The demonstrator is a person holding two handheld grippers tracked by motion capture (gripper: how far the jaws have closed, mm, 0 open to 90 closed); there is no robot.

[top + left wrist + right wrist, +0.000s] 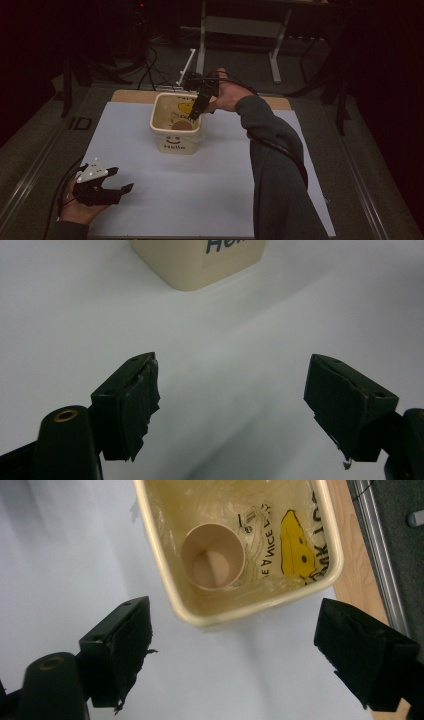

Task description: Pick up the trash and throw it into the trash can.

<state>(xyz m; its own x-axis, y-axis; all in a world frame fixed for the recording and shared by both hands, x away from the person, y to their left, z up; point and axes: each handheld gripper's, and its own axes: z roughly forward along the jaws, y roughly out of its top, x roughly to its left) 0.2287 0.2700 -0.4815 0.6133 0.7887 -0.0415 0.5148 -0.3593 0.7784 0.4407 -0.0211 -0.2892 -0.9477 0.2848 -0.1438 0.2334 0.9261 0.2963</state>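
The right gripper (232, 645) has its two black jaws spread wide apart with nothing between them, their worn pads frayed at the edges; it hangs above the near rim of a cream, square-mouthed plastic bin (150, 540) with rounded corners, looking straight down into it; inside the bin a tan paper cup (213, 556) stands upright, mouth up, close to one wall, on a clear crinkled liner printed with black letters and a yellow shape; in the high view this right gripper (197, 111) dips over the far right edge of the bin (176, 141), held by a hand (229, 96) on a grey-sleeved forearm; the left gripper (232, 405) also has its jaws wide apart and empty, low over the pale sheet (75, 315), with the bin's lower corner ahead of it; seen from above it (117, 181) rests near the front left of the sheet, well apart from the bin, a grey three-cornered plate on top; the bin's front shows a smiling face and the word "Hello"; a wooden tabletop (132, 95) shows beyond the sheet.
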